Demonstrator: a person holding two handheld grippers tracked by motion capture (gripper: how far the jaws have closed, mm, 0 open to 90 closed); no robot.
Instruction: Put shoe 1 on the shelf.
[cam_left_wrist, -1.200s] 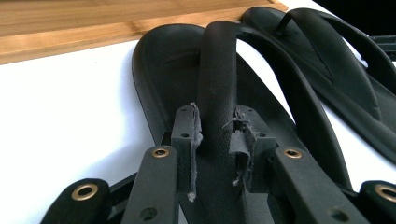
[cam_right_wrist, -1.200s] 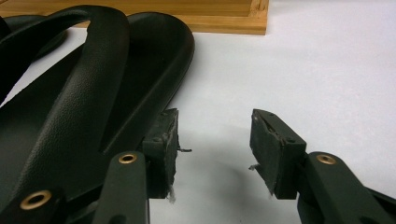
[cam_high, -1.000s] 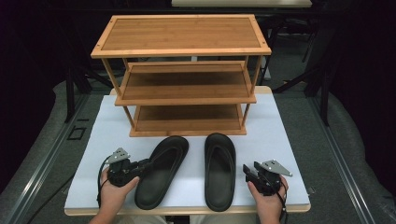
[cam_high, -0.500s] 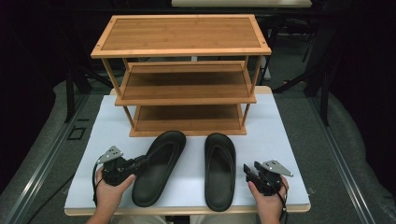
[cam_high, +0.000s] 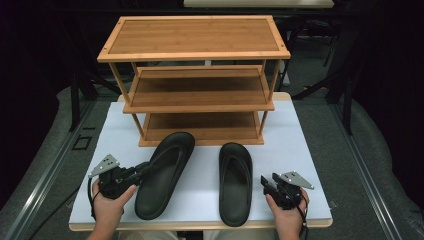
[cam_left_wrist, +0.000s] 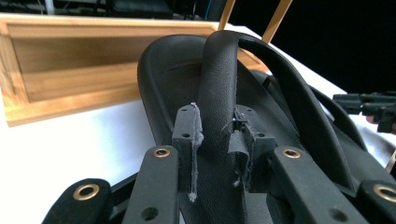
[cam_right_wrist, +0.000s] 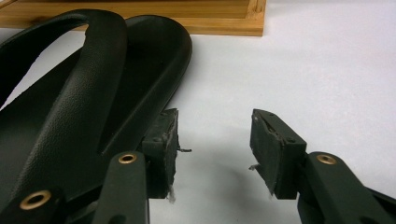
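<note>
While L gripper (cam_left_wrist: 217, 140) clamps strap (cam_left_wrist: 219, 79), slipper (cam_high: 165, 172) nears shelf (cam_high: 200, 135).

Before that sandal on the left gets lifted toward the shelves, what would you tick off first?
1. Left gripper clamped on the left sandal's strap: ok, pads press both sides.
2. Whole sandal off the white table: cannot tell.
3. Wooden rack's shelves free: ok.
4. Right gripper out of the way: ok, jaws open beside the right sandal, gripping nothing.
5. Right sandal lying flat: ok.
</note>
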